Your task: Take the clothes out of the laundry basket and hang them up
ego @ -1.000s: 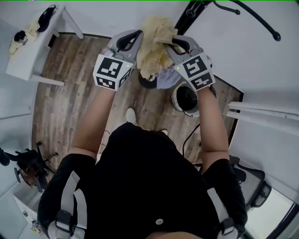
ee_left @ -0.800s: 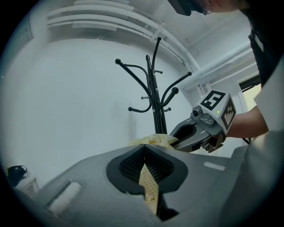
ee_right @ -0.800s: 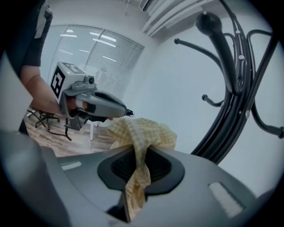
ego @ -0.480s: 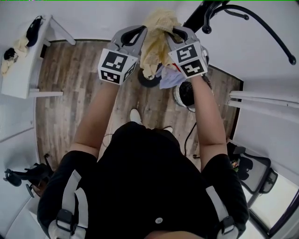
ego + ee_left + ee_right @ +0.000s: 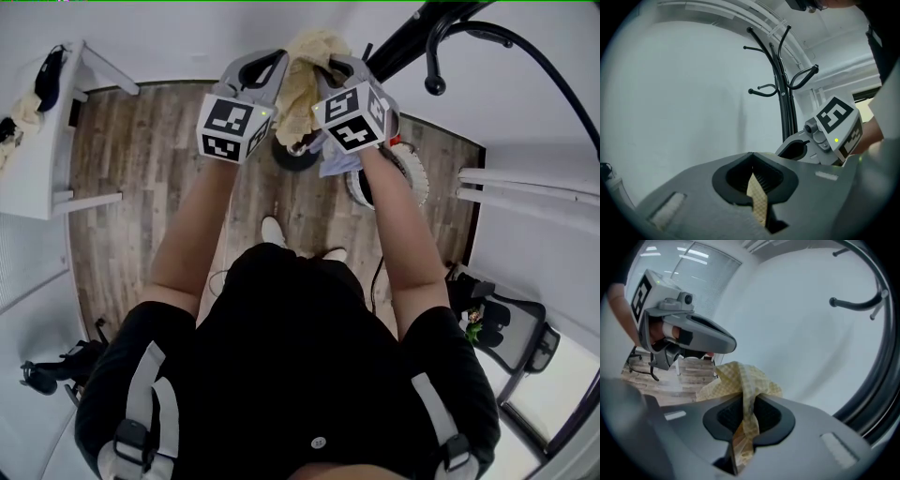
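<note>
A pale yellow checked cloth [image 5: 302, 82] hangs bunched between both grippers, held up in front of me. My left gripper [image 5: 274, 67] is shut on one edge of it; a thin strip of the cloth [image 5: 758, 201] shows pinched in its jaws. My right gripper [image 5: 336, 67] is shut on the other side, with the cloth [image 5: 743, 394] gathered in its jaws and spilling out ahead. The black coat stand [image 5: 780, 89] with curved hooks rises close ahead against the white wall. The laundry basket [image 5: 403, 178] sits on the floor below my right forearm, mostly hidden.
A white table [image 5: 42, 141] with dark items stands at the left on the wooden floor. A coat stand arm [image 5: 506, 42] curves over at the upper right, its round base [image 5: 296, 157] below the cloth. A black chair [image 5: 511, 333] is at the right.
Both grippers have moved closer together with the cloth still held, and the right one has tipped further down. The coat stand arm now reaches further across the head view.
</note>
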